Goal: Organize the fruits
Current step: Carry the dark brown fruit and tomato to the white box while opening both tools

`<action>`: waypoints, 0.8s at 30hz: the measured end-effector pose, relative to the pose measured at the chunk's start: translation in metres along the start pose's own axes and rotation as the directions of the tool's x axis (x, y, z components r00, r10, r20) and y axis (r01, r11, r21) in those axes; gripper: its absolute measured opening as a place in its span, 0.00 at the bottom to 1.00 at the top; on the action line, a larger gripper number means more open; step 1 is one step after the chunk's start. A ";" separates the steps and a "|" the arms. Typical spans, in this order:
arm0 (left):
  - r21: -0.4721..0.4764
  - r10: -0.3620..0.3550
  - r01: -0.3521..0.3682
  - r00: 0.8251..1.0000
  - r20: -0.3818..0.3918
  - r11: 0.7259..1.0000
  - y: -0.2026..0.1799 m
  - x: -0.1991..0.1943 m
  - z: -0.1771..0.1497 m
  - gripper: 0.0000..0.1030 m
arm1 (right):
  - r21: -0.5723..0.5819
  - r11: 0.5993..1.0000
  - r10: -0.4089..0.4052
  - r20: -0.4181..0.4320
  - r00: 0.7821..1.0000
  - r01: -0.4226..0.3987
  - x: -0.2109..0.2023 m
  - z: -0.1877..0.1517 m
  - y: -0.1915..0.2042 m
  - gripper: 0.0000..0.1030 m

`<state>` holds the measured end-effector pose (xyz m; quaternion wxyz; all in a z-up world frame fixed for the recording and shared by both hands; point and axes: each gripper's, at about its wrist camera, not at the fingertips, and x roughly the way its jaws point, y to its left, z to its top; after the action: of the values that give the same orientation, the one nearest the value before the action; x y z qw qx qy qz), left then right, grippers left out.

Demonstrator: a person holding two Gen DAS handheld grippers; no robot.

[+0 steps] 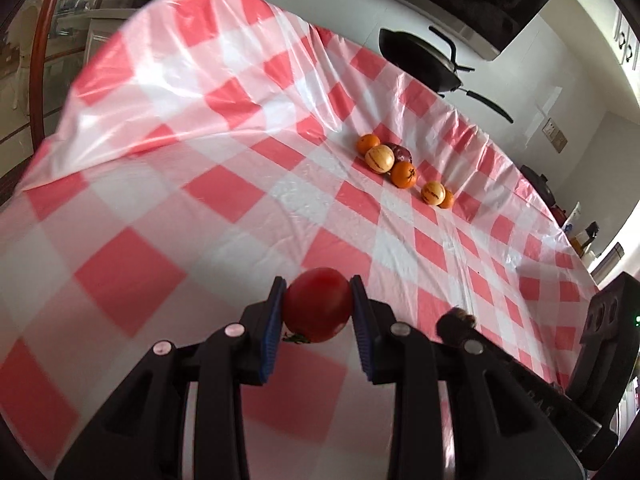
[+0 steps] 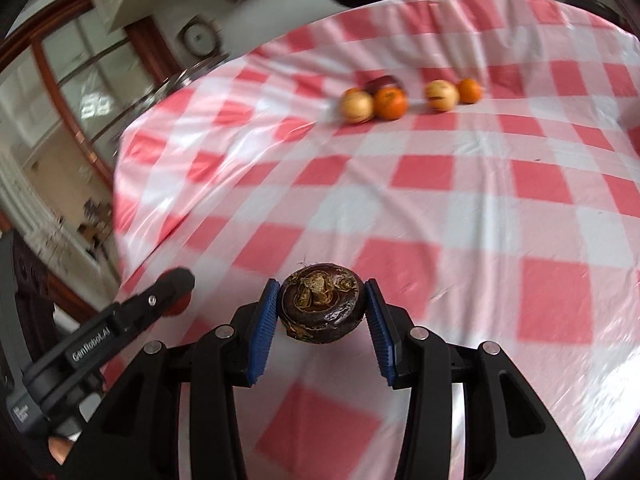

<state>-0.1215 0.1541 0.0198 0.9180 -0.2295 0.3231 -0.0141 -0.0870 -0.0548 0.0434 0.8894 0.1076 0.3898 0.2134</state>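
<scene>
My left gripper [image 1: 318, 308] is shut on a red tomato [image 1: 318, 308] and holds it above the red-and-white checked tablecloth [image 1: 200, 200]. My right gripper [image 2: 322, 306] is shut on a dark brown mangosteen [image 2: 322, 306], also above the cloth. Far across the table lies a cluster of fruit: oranges [image 1: 403, 174], pale striped round fruits [image 1: 379, 158] and a dark purple fruit [image 1: 401, 153]. The same cluster shows in the right wrist view, with an orange [image 2: 390, 103] and a pale fruit [image 2: 441, 95]. The left gripper also shows at the right wrist view's lower left [image 2: 176, 292].
A black pan [image 1: 420, 60] with a long handle sits beyond the table's far edge. Bottles and a pot [image 1: 540, 188] stand at the far right on a counter. A glass cabinet with a wooden frame [image 2: 60, 92] stands left of the table. The cloth is wrinkled.
</scene>
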 end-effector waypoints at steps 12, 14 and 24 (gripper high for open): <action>0.009 0.044 -0.045 0.994 0.097 0.999 0.078 -0.077 -0.017 0.32 | -0.152 0.980 0.114 -0.101 0.988 -0.128 0.007 -0.033 0.074 0.42; -0.001 0.074 -0.074 0.990 0.120 0.997 0.097 -0.094 -0.021 0.32 | -0.178 0.972 0.130 -0.122 0.984 -0.150 0.008 -0.039 0.089 0.42; -0.165 0.176 -0.154 0.977 0.124 0.974 0.201 -0.162 -0.057 0.32 | -0.429 0.844 0.217 -0.273 0.937 -0.321 0.010 -0.097 0.198 0.42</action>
<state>-0.3084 0.3387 -0.0106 0.9155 -0.2727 0.2771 0.1033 -0.2107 0.1278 0.0426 0.8026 -0.0794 0.4010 0.4344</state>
